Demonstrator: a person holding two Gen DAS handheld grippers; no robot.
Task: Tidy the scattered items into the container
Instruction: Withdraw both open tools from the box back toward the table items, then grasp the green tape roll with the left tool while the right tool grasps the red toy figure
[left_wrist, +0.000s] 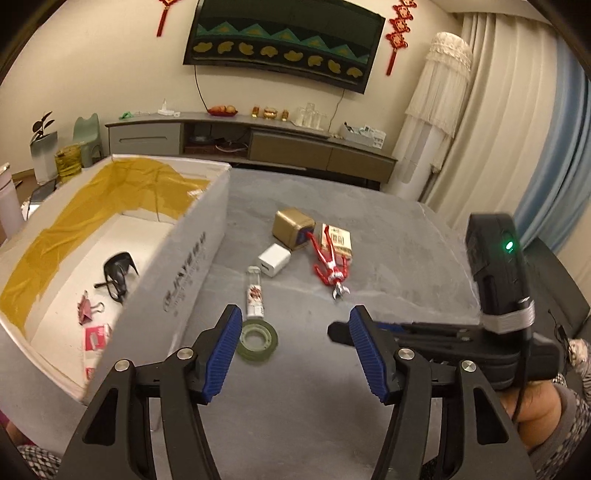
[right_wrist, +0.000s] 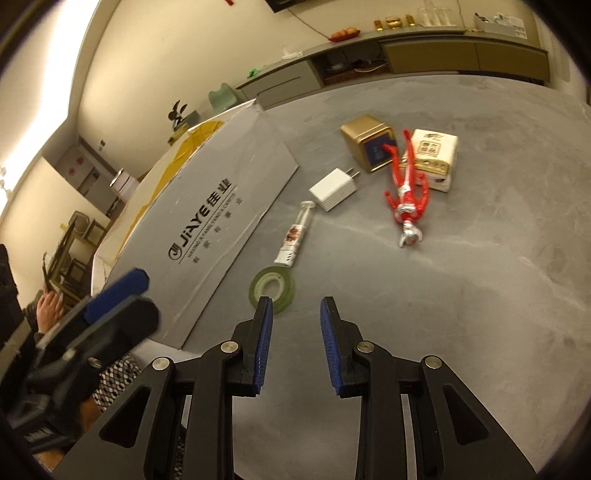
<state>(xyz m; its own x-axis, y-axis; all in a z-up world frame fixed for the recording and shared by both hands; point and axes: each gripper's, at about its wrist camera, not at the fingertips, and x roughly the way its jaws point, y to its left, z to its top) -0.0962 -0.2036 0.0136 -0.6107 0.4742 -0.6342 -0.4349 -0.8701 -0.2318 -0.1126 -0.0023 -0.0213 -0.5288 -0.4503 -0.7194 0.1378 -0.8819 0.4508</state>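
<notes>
Grey table (left_wrist: 369, 229): carries all items. Container = large grey cardboard box (left_wrist: 192, 266) w/ printed side wall, at table's left; yellow tape lines its inner walls. Inside box: black glasses (left_wrist: 118, 273), pink binder clip (left_wrist: 86, 312), small pink packet (left_wrist: 96, 336).

Left gripper (left_wrist: 293, 332): jaws wide apart, nothing between them, hovering above table beside box wall. Right gripper (right_wrist: 296, 317): jaws apart, narrower gap, empty; seen from left wrist cam it sits just right of left gripper's right finger.

Loose items on table, right of box, largest first:
- Gold tin (right_wrist: 367, 142) w/ blue face, far side.
- Tissue pack (right_wrist: 434, 157), beside tin.
- Red/silver toy figure (right_wrist: 406, 192), lying across tin face and tissue pack, head toward cams.
- White charger plug (right_wrist: 334, 189), between tin and box.
- Small clear tube (right_wrist: 295, 240) w/ red print, lying flat, near charger.
- Green tape roll (right_wrist: 273, 288), flat on table, touching or almost touching tube end; sits just ahead of right gripper's left finger and near left gripper's left finger.
</notes>
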